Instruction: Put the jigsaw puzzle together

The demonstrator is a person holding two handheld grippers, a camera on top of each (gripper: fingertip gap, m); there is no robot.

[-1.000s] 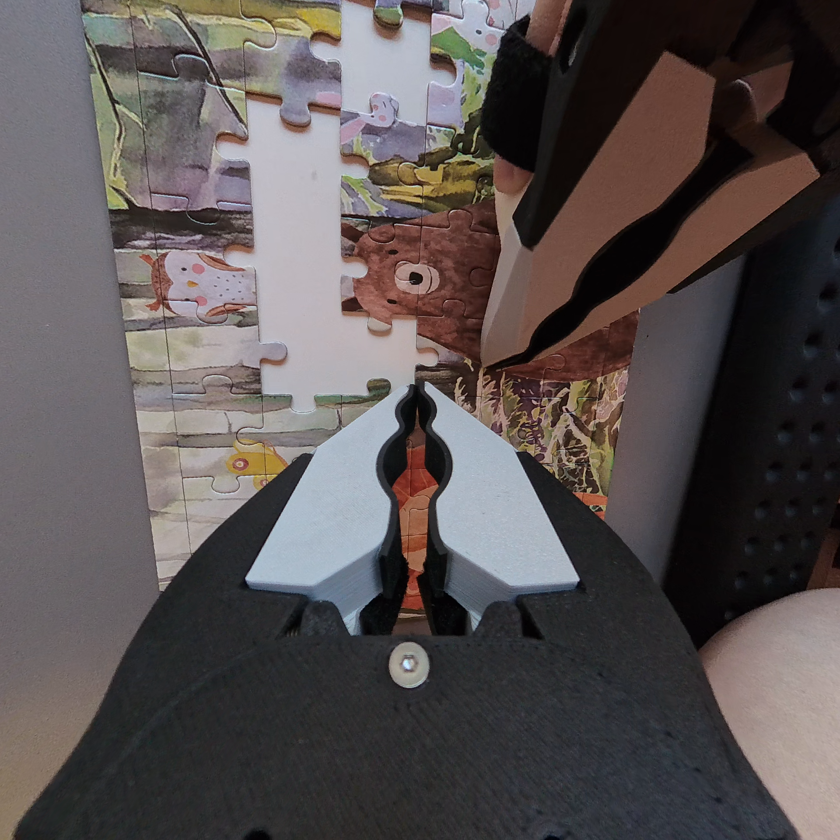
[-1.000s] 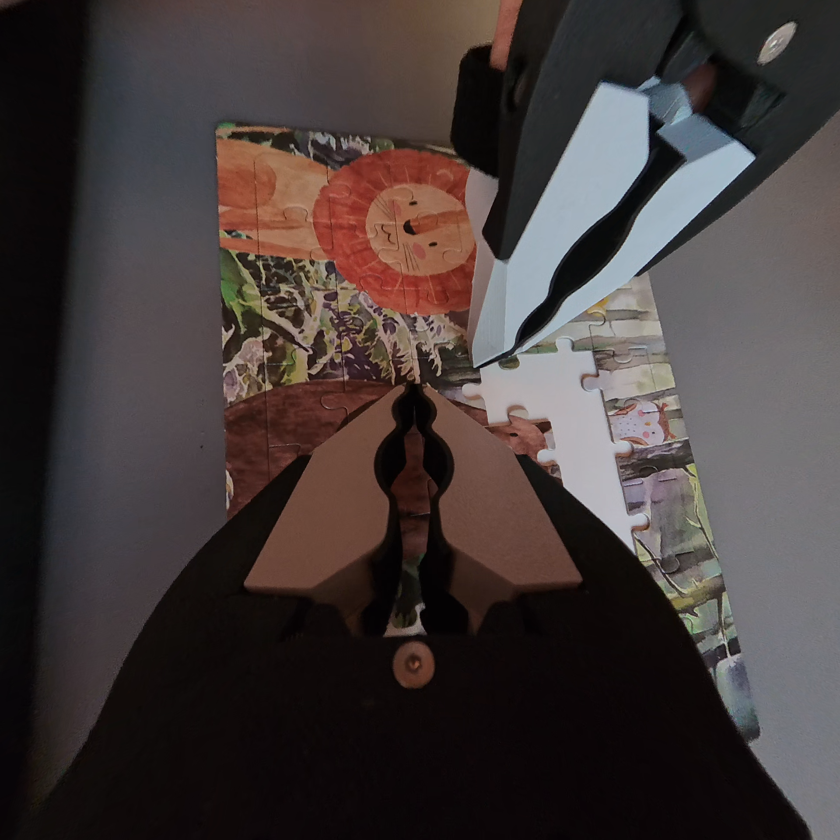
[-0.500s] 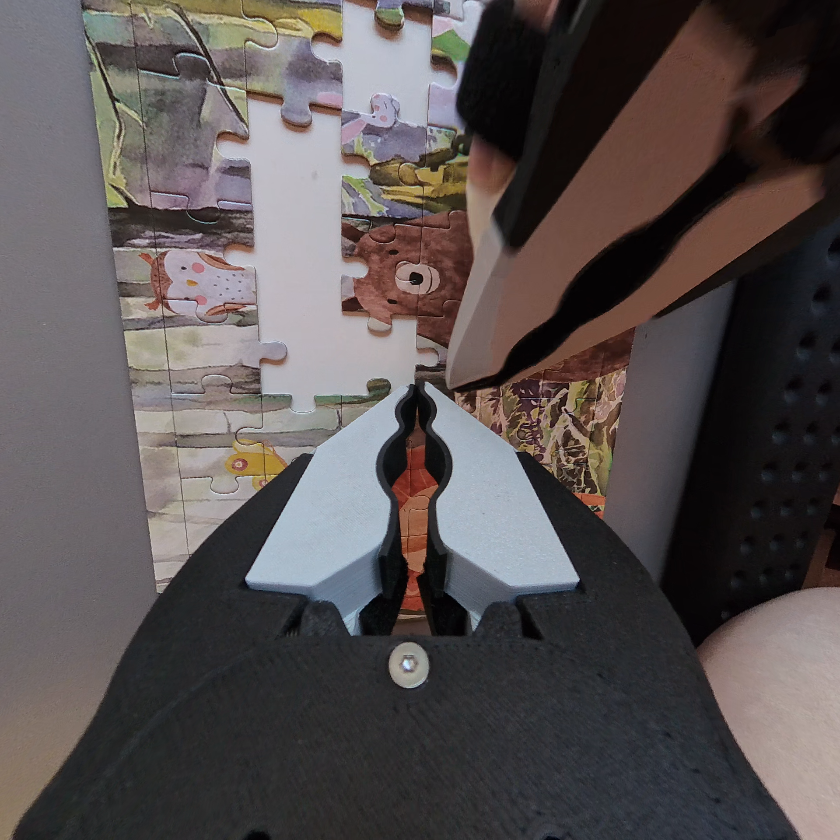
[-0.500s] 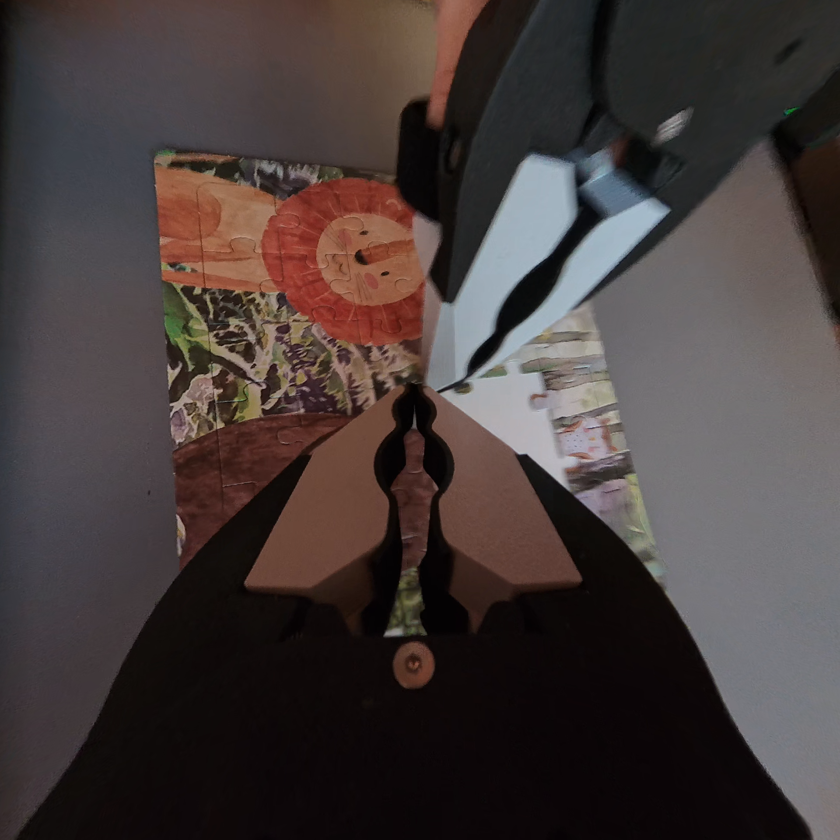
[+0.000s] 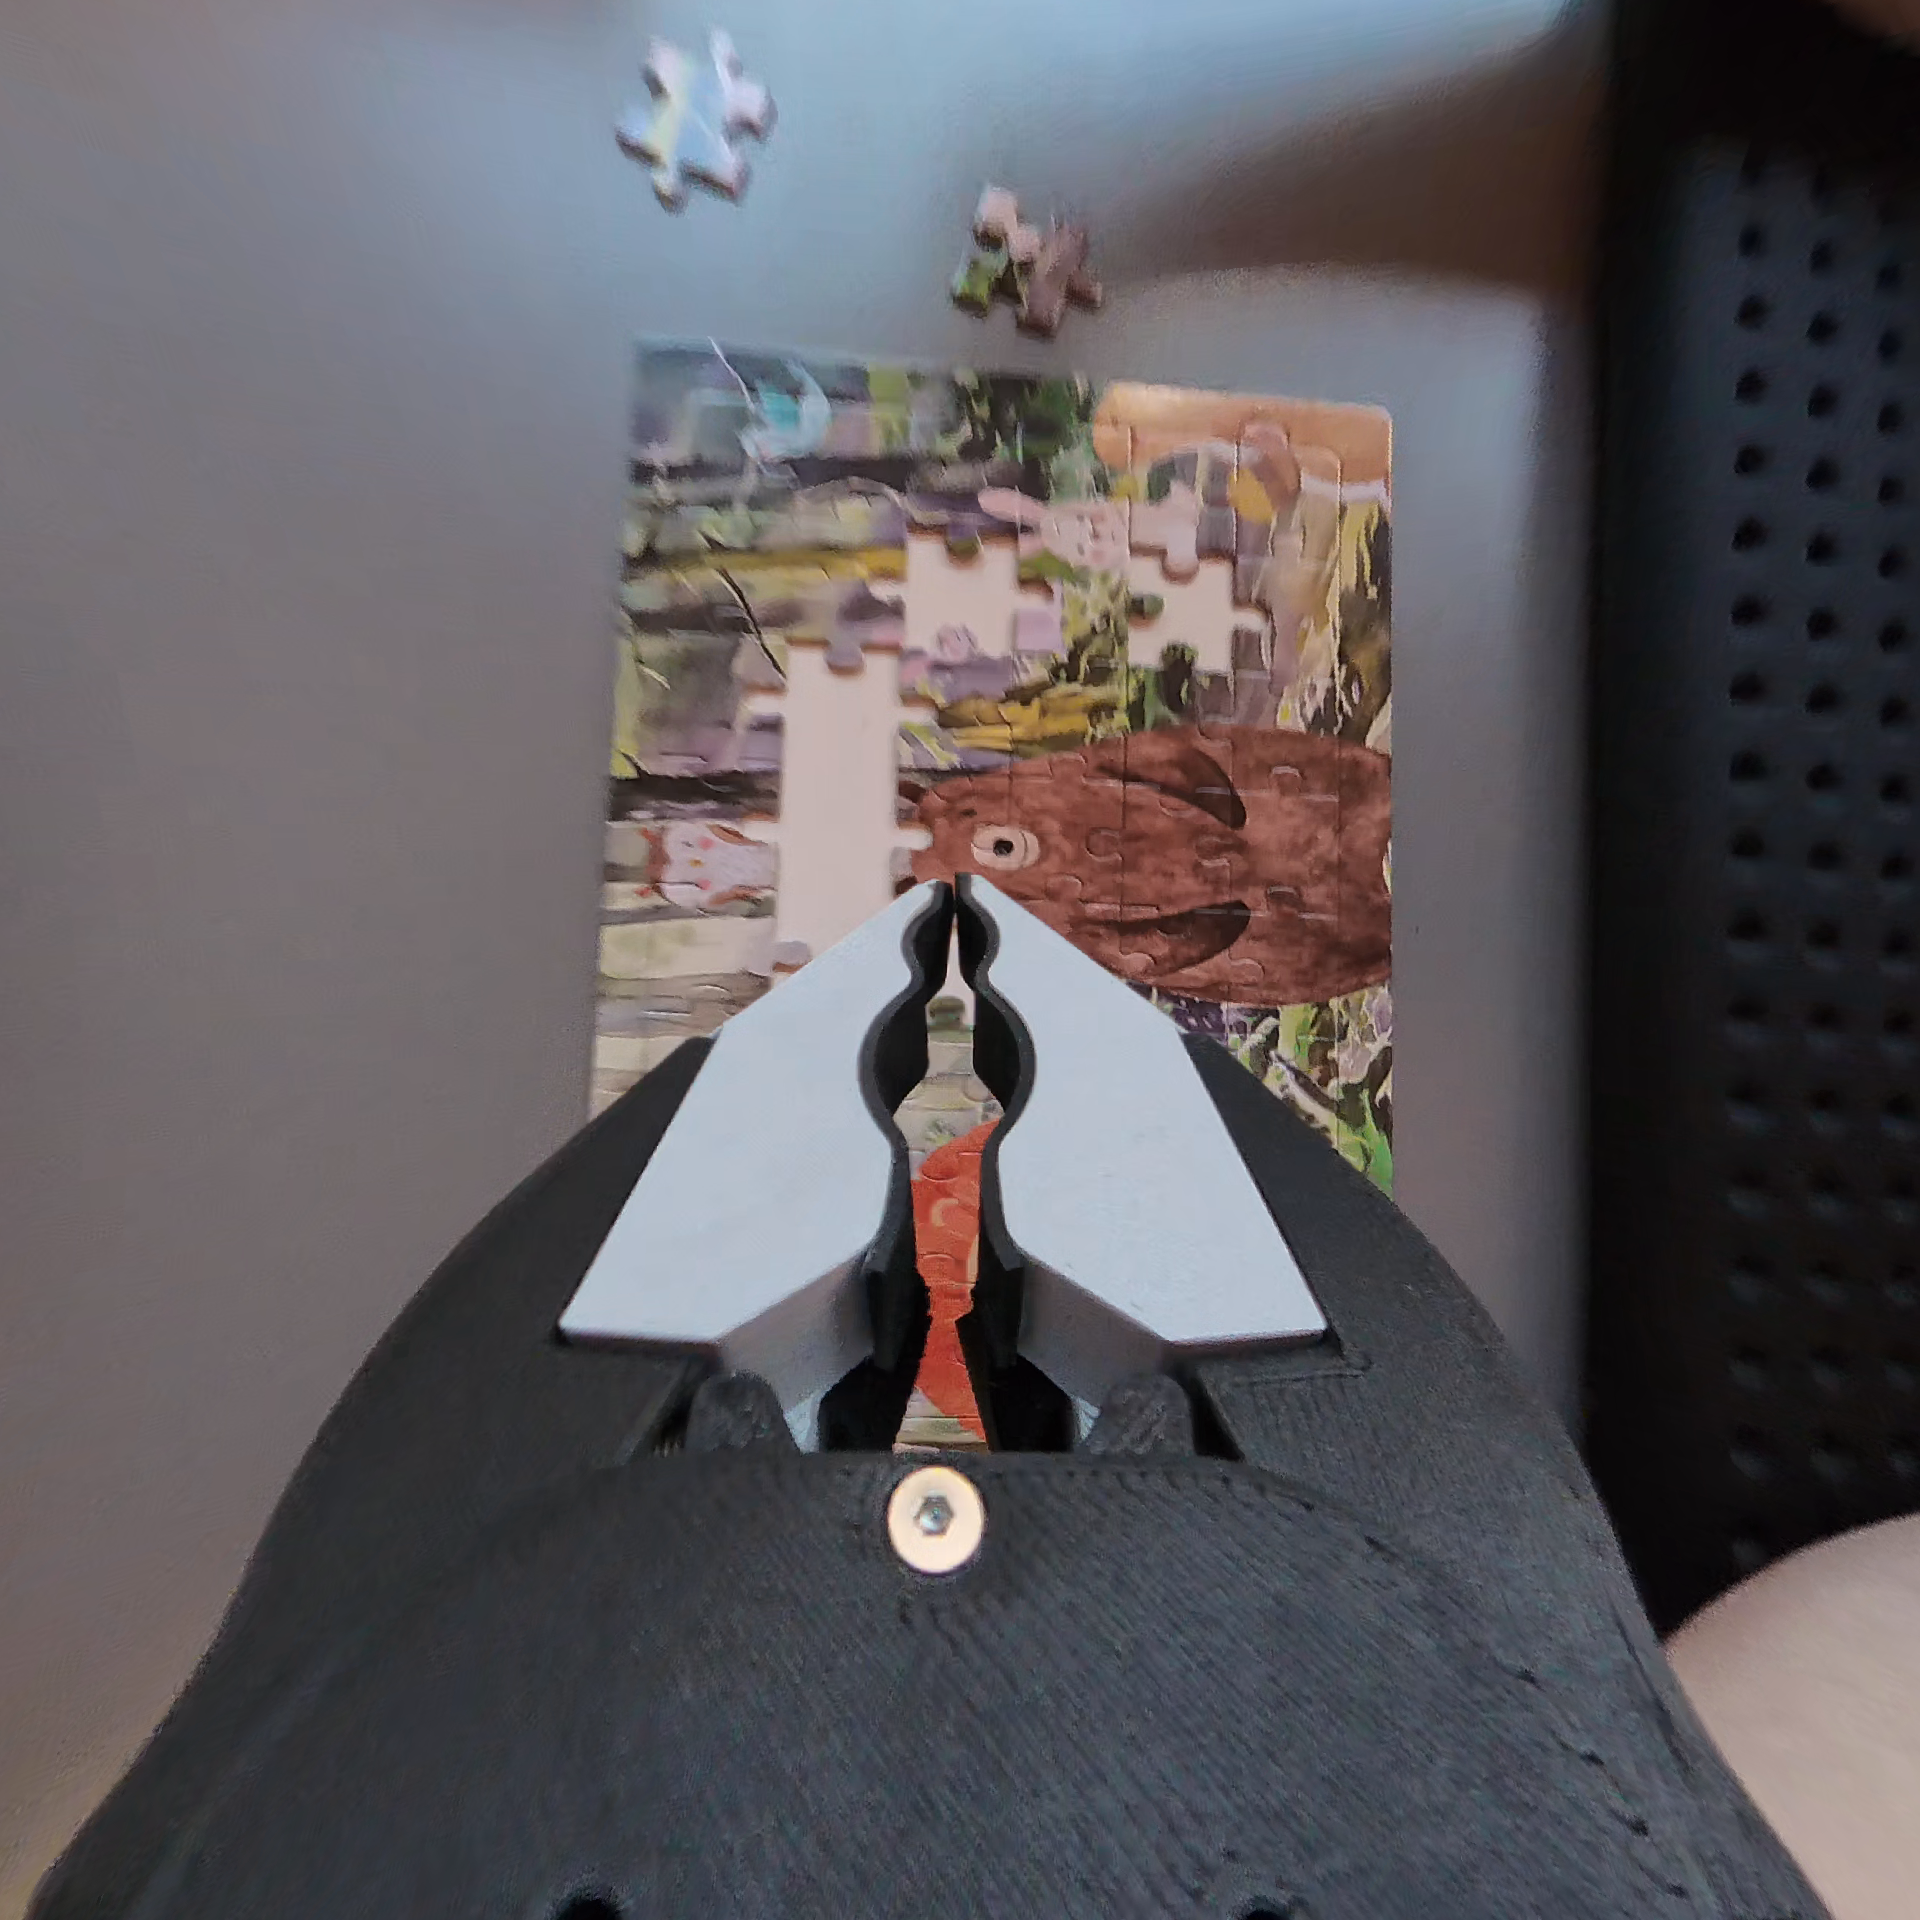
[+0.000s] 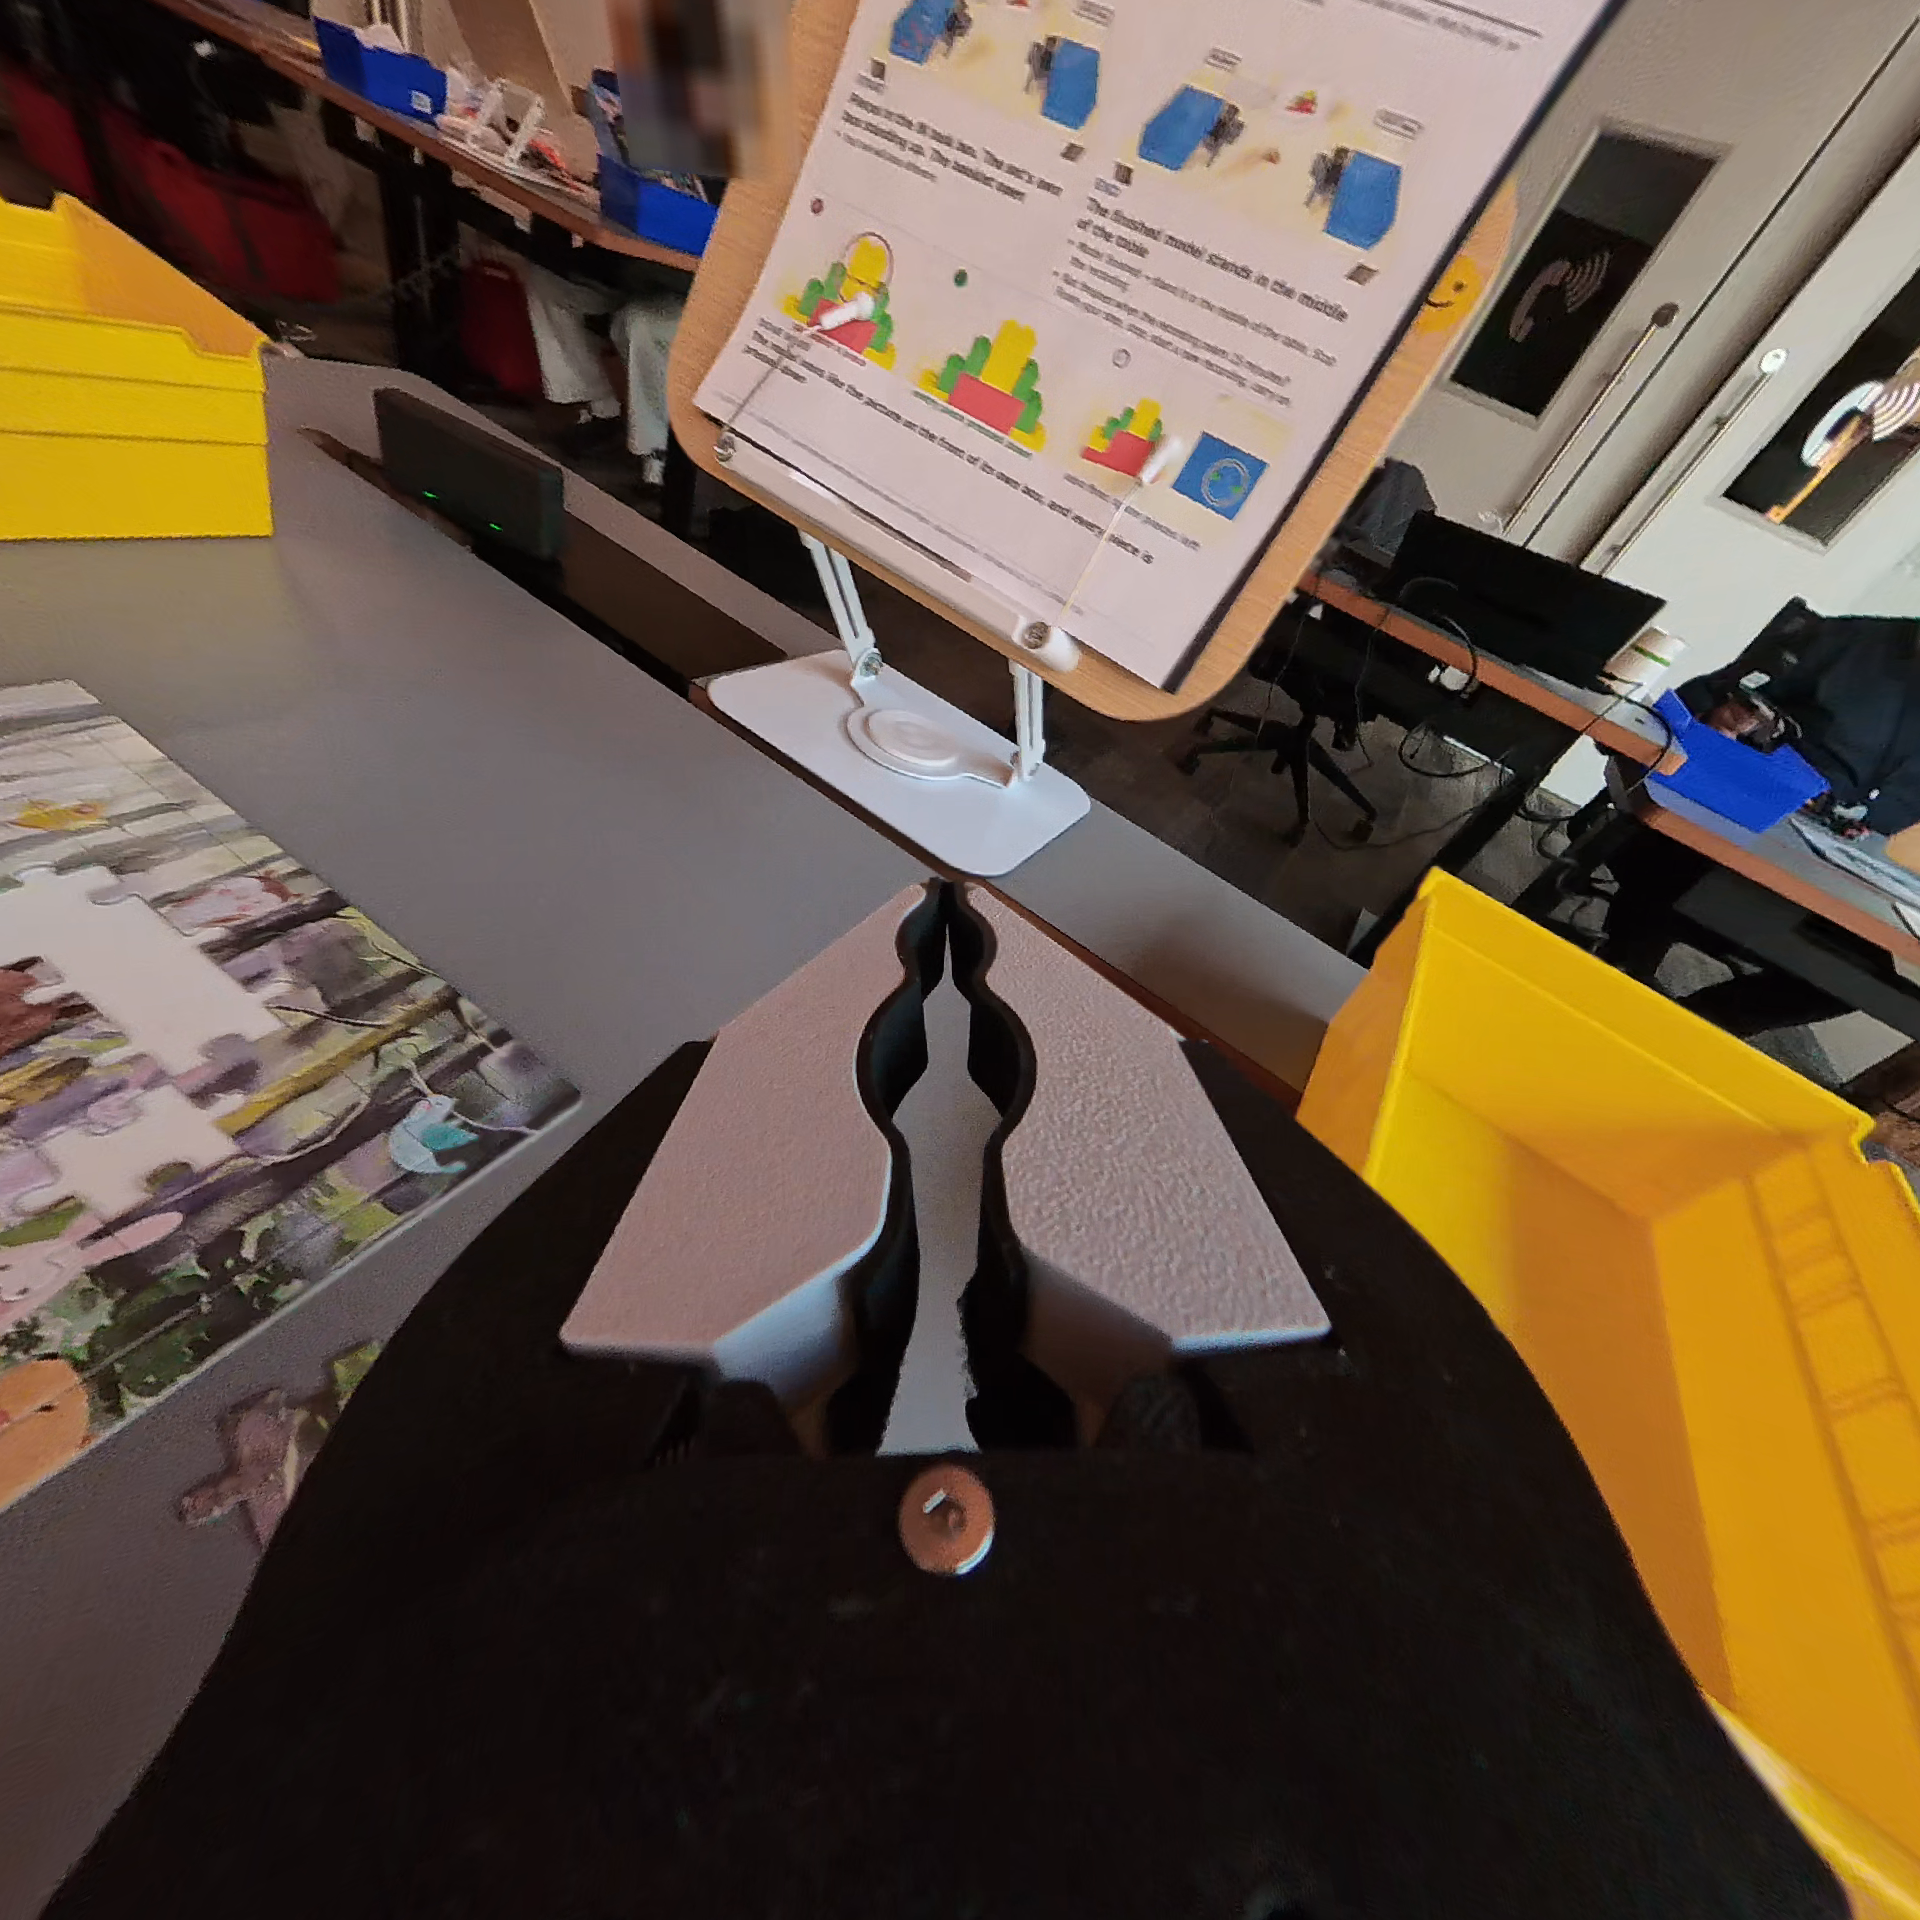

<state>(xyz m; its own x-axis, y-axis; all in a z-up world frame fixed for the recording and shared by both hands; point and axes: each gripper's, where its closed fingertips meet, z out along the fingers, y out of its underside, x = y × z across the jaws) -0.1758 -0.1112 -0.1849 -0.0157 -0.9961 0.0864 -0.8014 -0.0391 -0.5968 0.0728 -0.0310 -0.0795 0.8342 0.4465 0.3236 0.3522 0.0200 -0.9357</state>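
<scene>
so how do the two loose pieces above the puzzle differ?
The left piece is pale, grey-lilac; the right piece is darker, with green and brown. The left piece lies farther from the puzzle; the right piece sits just off its top edge. Both lie flat on the grey table, picture side up, untouched by either gripper.

Shared office-lab: long desks (image 6: 1714,831), monitor (image 6: 1517,603), office chair (image 6: 1288,748), yellow parts bins (image 6: 1558,1195), instruction-sheet stand (image 6: 1091,312).
</scene>
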